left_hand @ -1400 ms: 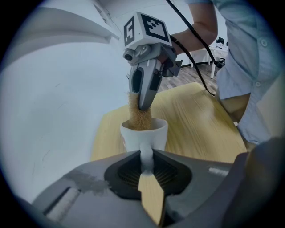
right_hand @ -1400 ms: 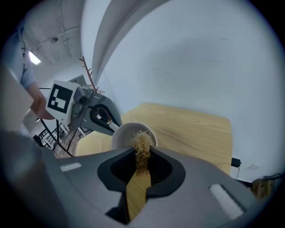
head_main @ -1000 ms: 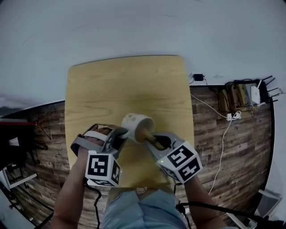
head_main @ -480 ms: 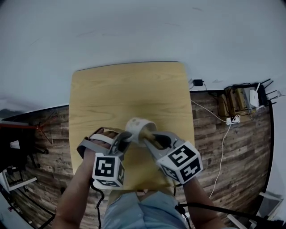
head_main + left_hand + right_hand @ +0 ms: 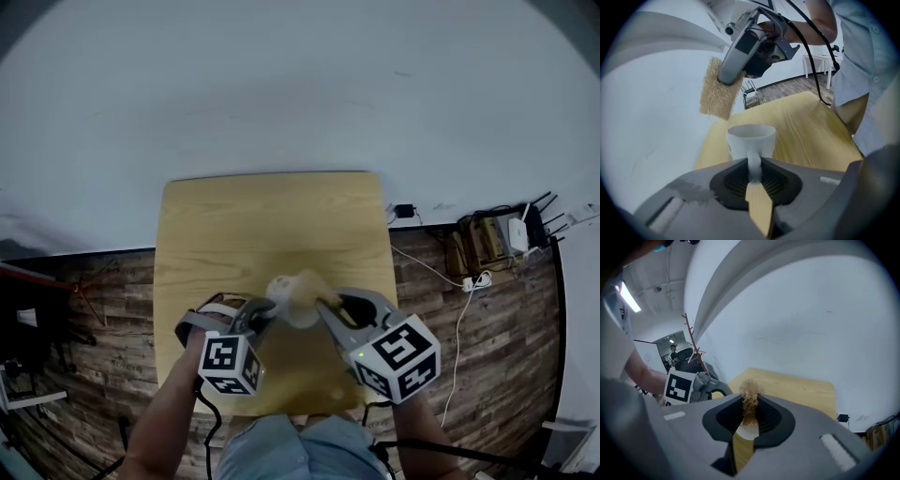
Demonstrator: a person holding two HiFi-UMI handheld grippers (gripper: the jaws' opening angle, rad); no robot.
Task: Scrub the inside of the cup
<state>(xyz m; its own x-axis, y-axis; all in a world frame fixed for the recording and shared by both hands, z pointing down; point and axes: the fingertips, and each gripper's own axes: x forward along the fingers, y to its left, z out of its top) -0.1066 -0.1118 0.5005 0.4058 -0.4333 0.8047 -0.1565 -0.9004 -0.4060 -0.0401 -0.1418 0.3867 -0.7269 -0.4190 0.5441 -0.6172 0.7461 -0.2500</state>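
Against a white wall (image 5: 281,84), on plank flooring (image 5: 103,309), stands a wooden table (image 5: 234,225). Over its near half the left gripper (image 5: 753,177) is clamped on the handle of a white cup (image 5: 751,139), mouth up. The right gripper (image 5: 749,409) pinches a tan fibrous scrubber (image 5: 716,95) just above the cup's rim, not touching it. Cables and a power strip (image 5: 480,278) lie on the floor at right.

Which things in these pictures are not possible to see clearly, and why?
- Inside of the cup: left gripper view looks nearly side-on; its own wall hides the bottom.
- The cup and scrubber: head view, blurred together.
- The cup: right gripper view, mostly behind scrubber and jaws.
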